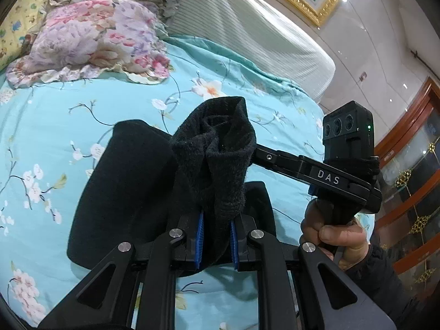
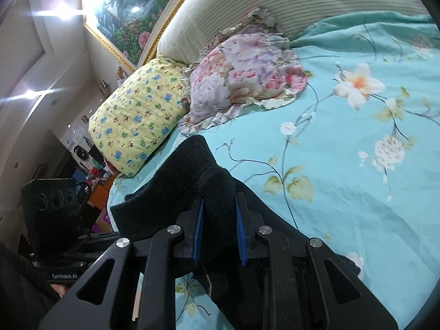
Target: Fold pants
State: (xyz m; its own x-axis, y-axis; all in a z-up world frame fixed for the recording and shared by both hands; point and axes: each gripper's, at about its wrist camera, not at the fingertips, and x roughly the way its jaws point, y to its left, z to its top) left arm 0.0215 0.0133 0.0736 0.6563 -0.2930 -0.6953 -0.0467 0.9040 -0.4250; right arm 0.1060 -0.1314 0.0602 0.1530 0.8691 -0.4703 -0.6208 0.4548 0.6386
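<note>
The black pants [image 1: 129,181] lie partly on the turquoise flowered bedspread [image 1: 82,101], with a bunched part lifted. My left gripper [image 1: 217,236] is shut on a thick fold of the black fabric that rises between its blue pads [image 1: 200,239]. In the left wrist view the other hand-held gripper reaches in from the right into the same bunch, held by a hand [image 1: 332,231]. In the right wrist view, my right gripper [image 2: 218,233] is shut on another fold of the pants [image 2: 192,170], which stands up in front of its pads [image 2: 198,228]. The fabric hides both sets of fingertips.
A pink flowered pillow [image 1: 90,38] and a yellow patterned pillow [image 2: 137,115] lie by the striped headboard [image 1: 247,19]. A gold-framed painting [image 2: 132,8] hangs above. A wooden cabinet [image 1: 412,192] stands to the right of the bed. Bedspread stretches wide on the right [image 2: 357,165].
</note>
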